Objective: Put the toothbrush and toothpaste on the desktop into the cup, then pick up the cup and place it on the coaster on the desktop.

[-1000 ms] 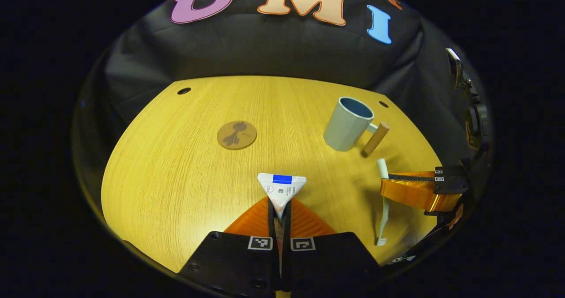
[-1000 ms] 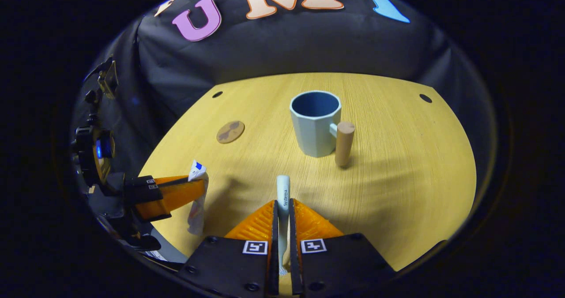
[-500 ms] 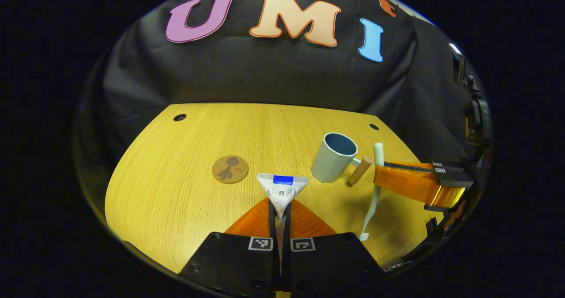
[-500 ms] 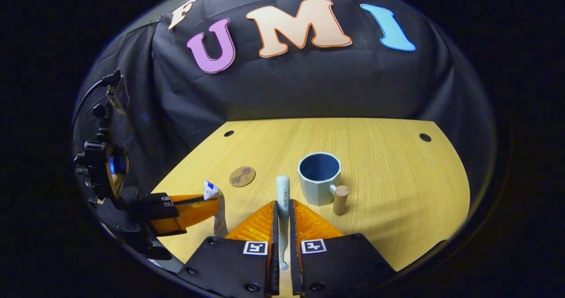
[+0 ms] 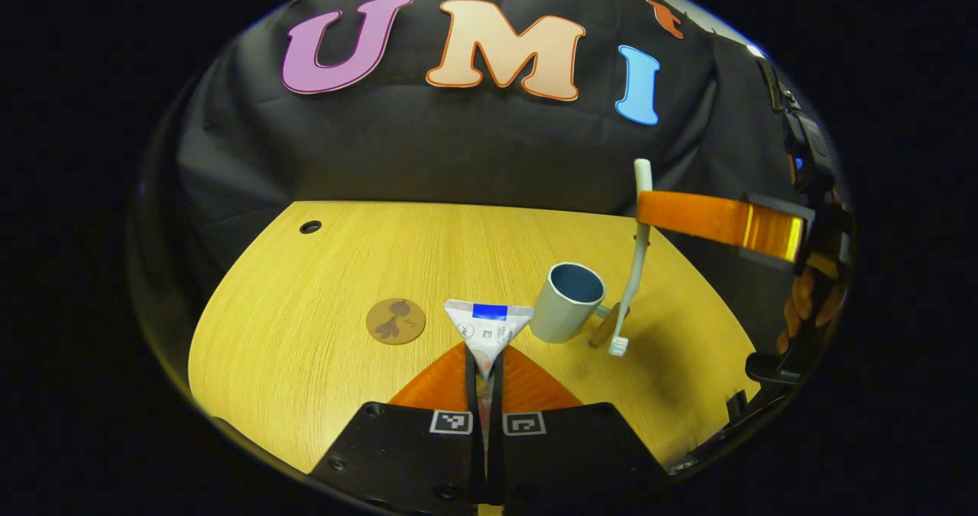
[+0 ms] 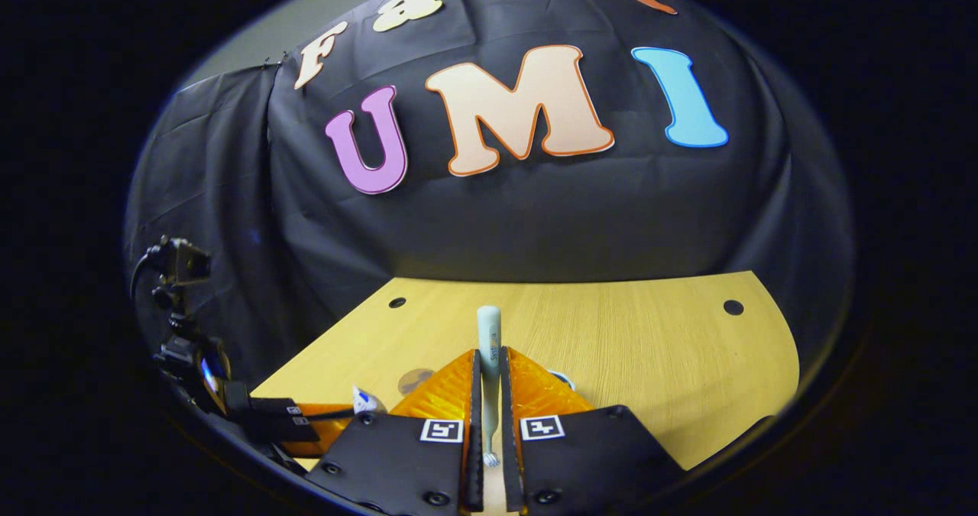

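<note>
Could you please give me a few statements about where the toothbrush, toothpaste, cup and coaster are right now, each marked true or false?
1. The right gripper is shut on the toothbrush. True.
2. The toothbrush hangs bristle end down, close beside the cup. True.
3. The toothpaste lies flat on the desktop. False: the left gripper holds it between its jaws, above the desktop.
4. The cup stands on the coaster. False: the coaster is bare, and the cup stands apart from it on the desktop.
5. The cup is upright with its wooden handle towards the toothbrush. True.
</note>
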Tool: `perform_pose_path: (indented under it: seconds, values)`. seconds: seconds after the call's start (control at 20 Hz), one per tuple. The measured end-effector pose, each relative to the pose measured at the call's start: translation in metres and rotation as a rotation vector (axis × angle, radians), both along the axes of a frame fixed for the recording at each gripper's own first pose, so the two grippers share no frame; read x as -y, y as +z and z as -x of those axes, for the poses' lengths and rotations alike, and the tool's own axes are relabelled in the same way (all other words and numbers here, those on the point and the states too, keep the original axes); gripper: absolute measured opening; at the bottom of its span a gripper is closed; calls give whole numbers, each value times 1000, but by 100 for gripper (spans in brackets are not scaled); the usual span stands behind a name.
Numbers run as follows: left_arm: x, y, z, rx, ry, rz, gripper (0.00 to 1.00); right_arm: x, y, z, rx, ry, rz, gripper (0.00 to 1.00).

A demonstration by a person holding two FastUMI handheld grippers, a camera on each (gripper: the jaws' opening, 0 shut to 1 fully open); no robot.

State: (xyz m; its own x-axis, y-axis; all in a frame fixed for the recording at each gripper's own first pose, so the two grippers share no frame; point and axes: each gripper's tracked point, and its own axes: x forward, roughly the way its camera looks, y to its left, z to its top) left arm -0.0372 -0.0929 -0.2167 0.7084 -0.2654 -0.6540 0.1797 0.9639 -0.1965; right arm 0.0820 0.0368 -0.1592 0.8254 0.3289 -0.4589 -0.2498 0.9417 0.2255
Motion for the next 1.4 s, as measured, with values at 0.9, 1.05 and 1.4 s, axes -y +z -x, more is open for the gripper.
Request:
perform_pose_path:
  seconds: [0.9, 1.05, 1.4]
  values:
    - [-14, 38, 7, 52, 76, -18, 0, 12, -94, -72, -28, -66, 97, 13]
    - [-9, 46, -1, 68, 74, -20, 0, 12, -117, -65, -87, -60, 108, 13]
    - [21, 61, -31, 120, 23, 9, 0, 16, -127, -32, -144, -10, 100, 36]
